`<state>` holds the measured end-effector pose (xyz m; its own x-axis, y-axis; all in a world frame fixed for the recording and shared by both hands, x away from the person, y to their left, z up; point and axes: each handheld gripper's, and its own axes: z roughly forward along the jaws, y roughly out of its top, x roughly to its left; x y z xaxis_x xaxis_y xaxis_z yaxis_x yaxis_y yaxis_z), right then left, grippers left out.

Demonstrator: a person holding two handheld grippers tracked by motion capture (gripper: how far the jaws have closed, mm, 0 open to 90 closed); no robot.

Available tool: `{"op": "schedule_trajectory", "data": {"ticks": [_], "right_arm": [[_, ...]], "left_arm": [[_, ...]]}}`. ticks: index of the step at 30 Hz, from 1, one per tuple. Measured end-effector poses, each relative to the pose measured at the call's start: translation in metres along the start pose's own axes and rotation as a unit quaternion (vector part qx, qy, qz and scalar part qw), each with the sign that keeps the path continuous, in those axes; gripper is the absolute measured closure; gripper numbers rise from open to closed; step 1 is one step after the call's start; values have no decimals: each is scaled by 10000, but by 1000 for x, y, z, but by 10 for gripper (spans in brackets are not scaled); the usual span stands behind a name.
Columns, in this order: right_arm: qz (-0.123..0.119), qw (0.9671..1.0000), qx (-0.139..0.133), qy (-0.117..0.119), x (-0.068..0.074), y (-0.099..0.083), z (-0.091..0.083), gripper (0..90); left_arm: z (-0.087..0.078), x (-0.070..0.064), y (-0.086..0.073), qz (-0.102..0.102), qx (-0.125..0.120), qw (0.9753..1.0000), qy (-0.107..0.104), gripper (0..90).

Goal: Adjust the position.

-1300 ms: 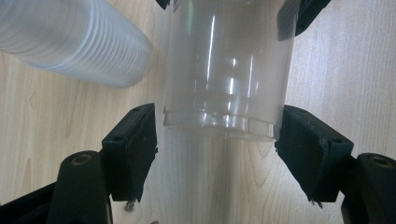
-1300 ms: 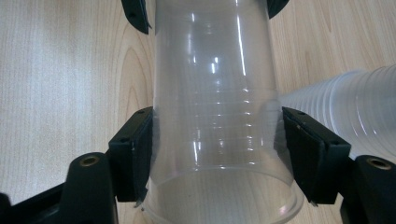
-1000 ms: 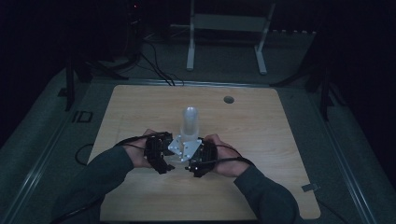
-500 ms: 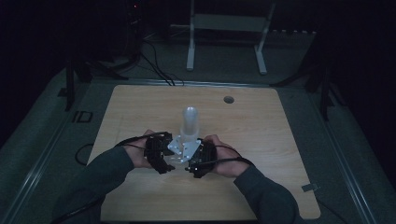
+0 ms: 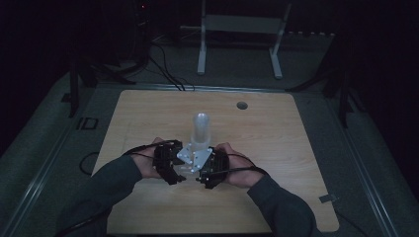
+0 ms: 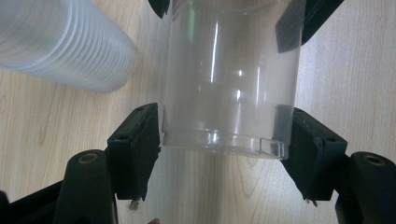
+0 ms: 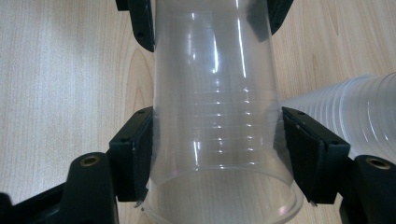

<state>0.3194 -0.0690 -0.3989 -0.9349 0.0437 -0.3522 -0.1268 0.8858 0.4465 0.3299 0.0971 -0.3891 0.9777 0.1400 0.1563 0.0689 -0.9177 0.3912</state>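
High view: both hands meet at table centre, left gripper (image 5: 174, 165) and right gripper (image 5: 203, 168) fingers clamping one clear cup (image 6: 231, 79).

We see dark grey-green long sleeves (image 5: 106, 185) reaching to both wrists. The left gripper (image 5: 168, 162) and right gripper (image 5: 212, 168) are black, each topped by a grey three-cornered plate and trailing a thin black cable (image 5: 249, 169). Their blocky black jaws carry round brass-coloured bushings (image 6: 87, 158).

A recording lab or studio is being suggested: a bare wooden table (image 5: 148, 113) is being lit within a darkened room, with cables (image 5: 165, 69) and a white metal stand (image 5: 242, 24) behind.
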Motion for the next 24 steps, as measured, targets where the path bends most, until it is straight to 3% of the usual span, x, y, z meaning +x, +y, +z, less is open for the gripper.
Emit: {"op": "schedule_trajectory", "data": {"ticks": [10, 24], "right_arm": [[-16, 10000, 6, 23, 1, 0, 1, 312], [81, 9998, -113, 162, 0, -3, -5, 201]], "left_arm": [[1, 0, -1, 12, -12, 9999, -123, 402], [3, 3, -8, -56, -14, 9999, -123, 412]]}}
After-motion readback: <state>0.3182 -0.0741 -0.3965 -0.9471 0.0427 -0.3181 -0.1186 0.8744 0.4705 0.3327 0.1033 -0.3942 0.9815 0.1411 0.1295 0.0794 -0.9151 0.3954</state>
